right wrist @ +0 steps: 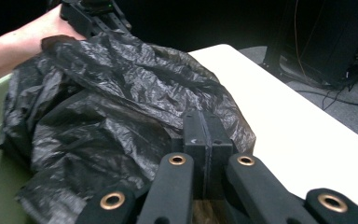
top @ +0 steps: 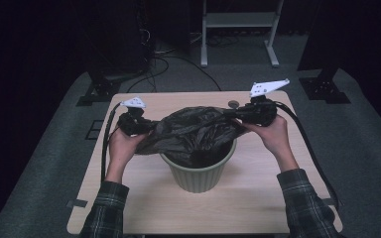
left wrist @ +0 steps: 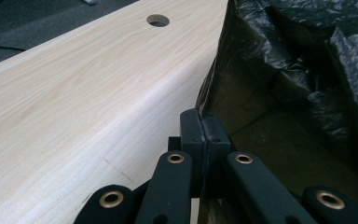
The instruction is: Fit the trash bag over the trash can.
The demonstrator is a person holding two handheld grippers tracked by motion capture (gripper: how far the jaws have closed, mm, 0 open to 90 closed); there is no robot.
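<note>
The left gripper (left wrist: 204, 122) is clenched on the edge of the crinkled black plastic bin bag (top: 193, 130); in the left gripper view its jaws meet flat with the film pinched between them, too thin to trace at the seam. The right gripper (right wrist: 204, 122) likewise grasps the bag's opposite edge, jaws pressed together, though where exactly the film enters them is hard to make out. Between the two, the bag is stretched over the mouth of the round pale green plastic bin (top: 198, 176), hiding most of its rim and drooping into its dark interior. The bin stands near the middle of the light wooden table (top: 258, 203). Beyond the table the room is too dark to read.
</note>
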